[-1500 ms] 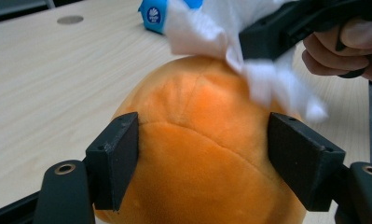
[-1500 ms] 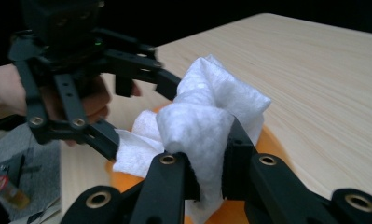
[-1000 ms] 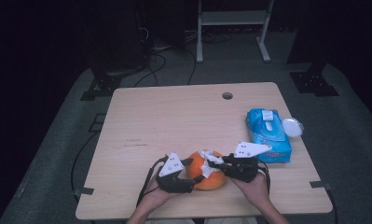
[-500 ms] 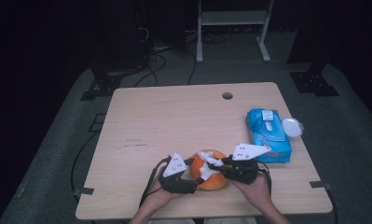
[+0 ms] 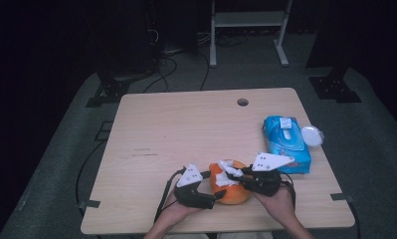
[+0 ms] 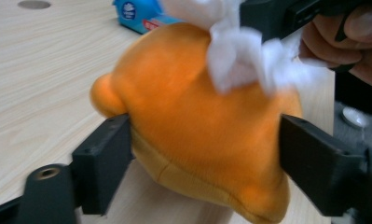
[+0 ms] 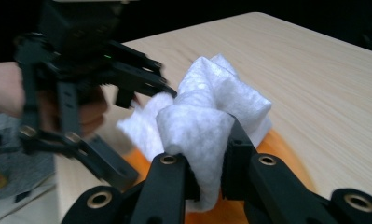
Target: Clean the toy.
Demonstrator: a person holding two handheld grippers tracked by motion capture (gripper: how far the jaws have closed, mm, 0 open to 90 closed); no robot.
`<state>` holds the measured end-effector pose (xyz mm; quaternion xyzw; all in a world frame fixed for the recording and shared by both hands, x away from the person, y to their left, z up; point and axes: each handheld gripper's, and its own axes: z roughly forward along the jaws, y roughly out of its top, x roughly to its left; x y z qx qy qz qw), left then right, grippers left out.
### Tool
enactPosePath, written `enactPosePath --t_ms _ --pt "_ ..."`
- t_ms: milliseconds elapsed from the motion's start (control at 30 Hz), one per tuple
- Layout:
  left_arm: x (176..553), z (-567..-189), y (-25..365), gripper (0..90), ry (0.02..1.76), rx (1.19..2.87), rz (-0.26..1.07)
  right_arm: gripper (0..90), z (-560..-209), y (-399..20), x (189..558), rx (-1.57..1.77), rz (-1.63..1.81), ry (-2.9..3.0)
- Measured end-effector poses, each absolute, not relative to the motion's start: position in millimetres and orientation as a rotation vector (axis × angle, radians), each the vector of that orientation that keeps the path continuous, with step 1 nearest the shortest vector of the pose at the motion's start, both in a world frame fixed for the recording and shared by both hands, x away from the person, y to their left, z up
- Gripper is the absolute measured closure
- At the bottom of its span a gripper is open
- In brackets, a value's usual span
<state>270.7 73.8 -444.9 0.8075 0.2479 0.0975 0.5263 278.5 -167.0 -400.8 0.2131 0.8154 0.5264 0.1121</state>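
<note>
An orange plush toy point(image 5: 234, 191) lies near the table's front edge. My left gripper point(image 5: 212, 197) reaches in from the left, and its two black jaws touch the toy's point(image 6: 197, 126) sides. These jaws have just been opening, with the toy still between them. From the right, my right gripper point(image 5: 234, 175) is shut on a crumpled white wipe point(image 5: 225, 173). In the right gripper view the wipe point(image 7: 207, 112) bulges out above the closed jaws. It rests against the top of the toy point(image 7: 279, 144).
A blue pack of wipes point(image 5: 285, 142) lies at the table's right edge, with a round white lid point(image 5: 312, 135) beside it. The wooden table point(image 5: 186, 129) has a cable hole point(image 5: 243, 102) at the far side. Cables trail off the front edge.
</note>
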Motion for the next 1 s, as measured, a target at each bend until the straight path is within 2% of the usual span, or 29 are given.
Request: enactPosePath --t_ms 133,267,433,467,500,600,733,800,900,1000 --pt "266 -444 74 29.8 0.568 1.963 0.286 80.1 -398 -153 273 0.544 1.481 2.427" --pt "265 -445 76 29.8 0.568 1.965 0.283 80.1 -394 -174 282 0.639 1.431 2.367" --pt "272 -444 75 16.5 0.622 1.899 0.225 80.1 -399 -189 283 0.689 1.521 2.374" --pt "272 -445 75 17.1 0.627 1.893 0.222 80.1 -400 -184 282 0.673 1.573 2.386" --pt "271 -445 75 21.4 0.625 1.896 0.228 80.0 -401 -178 280 0.645 1.605 2.405" --pt "268 -444 76 28.6 0.615 1.928 0.280 80.0 -402 -160 275 0.564 1.530 2.450" --pt "267 -445 80 30.7 0.607 1.938 0.278 80.0 -398 -176 282 0.634 1.452 2.398" --pt "267 -442 81 27.1 0.585 1.927 0.278 80.0 -402 -187 285 0.673 1.421 2.377" --pt "268 -434 80 15.9 0.563 1.895 0.278 80.0 -404 -184 283 0.662 1.457 2.387" --pt "267 -438 76 16.3 0.558 1.965 0.330 80.0 -408 -168 282 0.619 1.530 2.439"
